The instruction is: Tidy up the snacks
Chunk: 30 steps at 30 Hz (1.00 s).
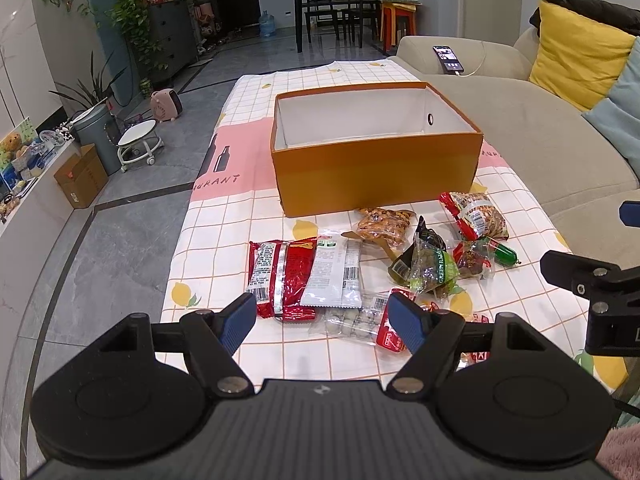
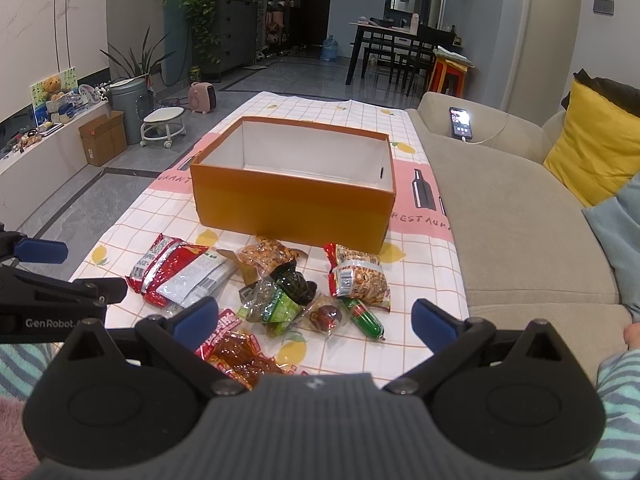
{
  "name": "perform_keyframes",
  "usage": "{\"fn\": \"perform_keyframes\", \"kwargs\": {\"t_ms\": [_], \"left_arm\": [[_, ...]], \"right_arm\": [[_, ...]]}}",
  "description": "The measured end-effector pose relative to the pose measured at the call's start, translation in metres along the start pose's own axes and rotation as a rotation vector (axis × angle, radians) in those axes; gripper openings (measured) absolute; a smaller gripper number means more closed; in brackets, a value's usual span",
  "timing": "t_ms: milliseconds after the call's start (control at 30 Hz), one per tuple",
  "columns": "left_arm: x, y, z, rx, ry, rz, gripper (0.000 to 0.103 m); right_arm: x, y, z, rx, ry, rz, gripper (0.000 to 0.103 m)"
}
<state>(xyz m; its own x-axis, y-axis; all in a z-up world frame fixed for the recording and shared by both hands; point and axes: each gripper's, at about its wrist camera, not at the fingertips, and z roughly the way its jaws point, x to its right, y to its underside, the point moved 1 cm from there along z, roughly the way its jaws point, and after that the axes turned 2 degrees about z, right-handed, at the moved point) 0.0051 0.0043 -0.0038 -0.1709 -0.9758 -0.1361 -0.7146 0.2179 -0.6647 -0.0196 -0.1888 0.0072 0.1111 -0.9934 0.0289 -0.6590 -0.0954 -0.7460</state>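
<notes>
Both the left tool [image 1: 322, 322] and right tool [image 2: 316, 326] hang wide open and empty over light, crinkly snack packets [image 2: 280, 300] (slippery film, best pinched at sealed edges) lying on the desk [image 2: 412, 280] before the empty orange box [image 2: 292, 204].

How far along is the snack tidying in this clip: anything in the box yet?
Done: nothing visible; the orange box looks empty, white inside. In hand: nothing; the left tool and right tool both hover open over the pile. Left: everything, including the red packet, white packet, green sausage and peanut bag, all on the tablecloth.
</notes>
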Motion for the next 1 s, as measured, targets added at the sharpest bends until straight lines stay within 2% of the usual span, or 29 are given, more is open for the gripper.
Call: {"fn": "perform_keyframes", "kwargs": {"t_ms": [1000], "left_arm": [[-0.0035,0.0023,-0.0009,0.0,0.0,-0.006,0.088]], "right_arm": [[-0.0001,0.0007,0.0035,-0.004,0.004,-0.005,0.099]]}}
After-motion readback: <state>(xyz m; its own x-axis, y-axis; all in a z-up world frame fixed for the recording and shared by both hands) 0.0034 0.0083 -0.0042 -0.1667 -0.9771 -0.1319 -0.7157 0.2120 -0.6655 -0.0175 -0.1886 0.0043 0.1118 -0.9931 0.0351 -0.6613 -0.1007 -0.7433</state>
